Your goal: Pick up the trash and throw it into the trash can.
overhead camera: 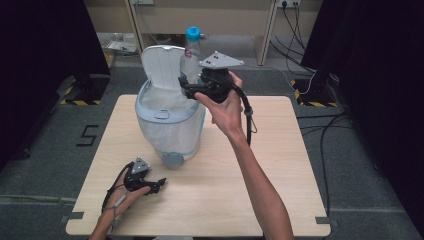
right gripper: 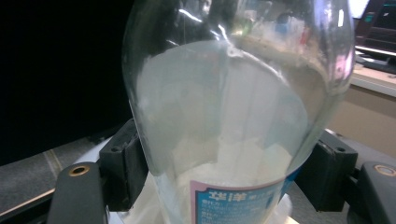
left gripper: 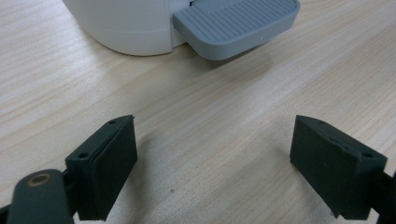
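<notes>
Above the open pedal bin at upper centre, the right tool pinches a clear bottle upright. Lower left, the left tool rests spread on the desk.

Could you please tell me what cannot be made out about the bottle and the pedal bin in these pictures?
- Bottle: in the high view the right hand-held gripper covers its lower part; in the right gripper view the picture's edges cut off its cap and base.
- Bottle label: cut off at the bottom edge, print unreadable.
- Pedal bin: the high view's angle hides its bottom.
- Pedal: the left gripper view's top edge crops the bin above.
</notes>
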Demonstrator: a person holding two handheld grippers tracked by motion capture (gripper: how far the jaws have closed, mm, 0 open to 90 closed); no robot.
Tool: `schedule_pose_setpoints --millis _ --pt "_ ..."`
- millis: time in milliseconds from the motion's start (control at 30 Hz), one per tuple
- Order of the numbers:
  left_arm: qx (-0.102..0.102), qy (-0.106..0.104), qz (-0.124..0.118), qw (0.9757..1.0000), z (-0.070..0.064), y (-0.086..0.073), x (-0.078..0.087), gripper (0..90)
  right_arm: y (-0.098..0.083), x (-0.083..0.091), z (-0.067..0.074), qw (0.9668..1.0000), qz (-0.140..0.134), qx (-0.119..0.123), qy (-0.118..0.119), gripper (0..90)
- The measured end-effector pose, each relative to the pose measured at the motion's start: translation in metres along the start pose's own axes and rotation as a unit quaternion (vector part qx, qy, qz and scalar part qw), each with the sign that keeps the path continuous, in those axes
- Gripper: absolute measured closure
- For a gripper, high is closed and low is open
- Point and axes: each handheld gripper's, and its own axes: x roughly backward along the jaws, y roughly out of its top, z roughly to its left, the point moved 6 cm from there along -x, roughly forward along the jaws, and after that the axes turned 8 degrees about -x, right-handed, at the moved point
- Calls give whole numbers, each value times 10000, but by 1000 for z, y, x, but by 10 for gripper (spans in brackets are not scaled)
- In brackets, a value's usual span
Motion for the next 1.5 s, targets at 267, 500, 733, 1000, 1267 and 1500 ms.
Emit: schedule_pose_setpoints --millis 267,500,733,1000,1267,1500 --pt "5 3 -16 10000 0 0 0 140 -5 -30 12 9997 213 25 100 277" --pt "23 -8 -23 10000 0 0 0 140 -17 -54 21 9983 532 48 240 277" --pt "27 -20 -22 10000 0 0 0 140 -35 -71 25 9962 768 -12 413 275" --pt "-1 -5 11 10000 0 0 0 139 -28 -65 31 9971 390 -84 650 280" --pt "-7 2 22 10000 -1 -1 0 132 -27 -44 15 9981 223 44 579 463" --pt "-3 -6 16 10000 -1 0 0 130 -30 -22 -17 9996 -37 31 289 648"
